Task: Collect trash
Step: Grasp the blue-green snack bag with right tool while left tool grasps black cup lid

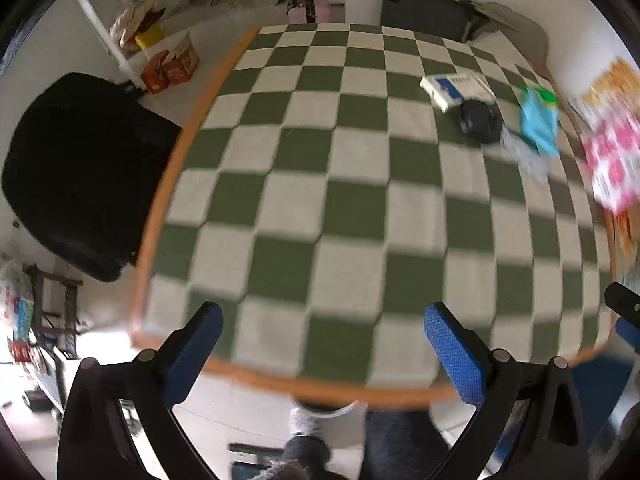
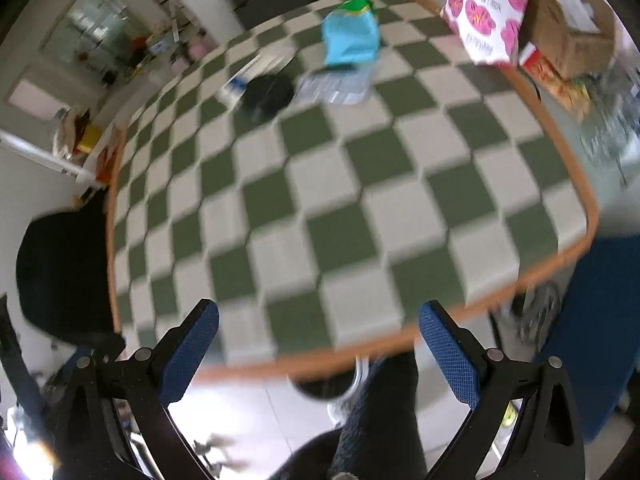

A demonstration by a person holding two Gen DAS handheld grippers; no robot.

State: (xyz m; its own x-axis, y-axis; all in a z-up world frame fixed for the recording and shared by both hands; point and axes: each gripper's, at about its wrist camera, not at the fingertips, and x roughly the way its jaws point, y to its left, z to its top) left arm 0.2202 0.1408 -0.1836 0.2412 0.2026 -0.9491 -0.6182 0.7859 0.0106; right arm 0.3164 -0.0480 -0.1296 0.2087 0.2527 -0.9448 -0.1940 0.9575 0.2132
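A green-and-white checkered table carries a cluster at its far right: a white and blue box, a black round object, a crumpled clear plastic wrapper and a light blue packet with a green top. In the right wrist view the same blue packet, wrapper, black object and box lie at the far side. My left gripper is open and empty above the near edge. My right gripper is open and empty above the near edge.
A white bag with pink flowers stands at the table's far right by cardboard boxes. A black chair sits left of the table. A blue bin or panel is at the right. The person's legs are below the near edge.
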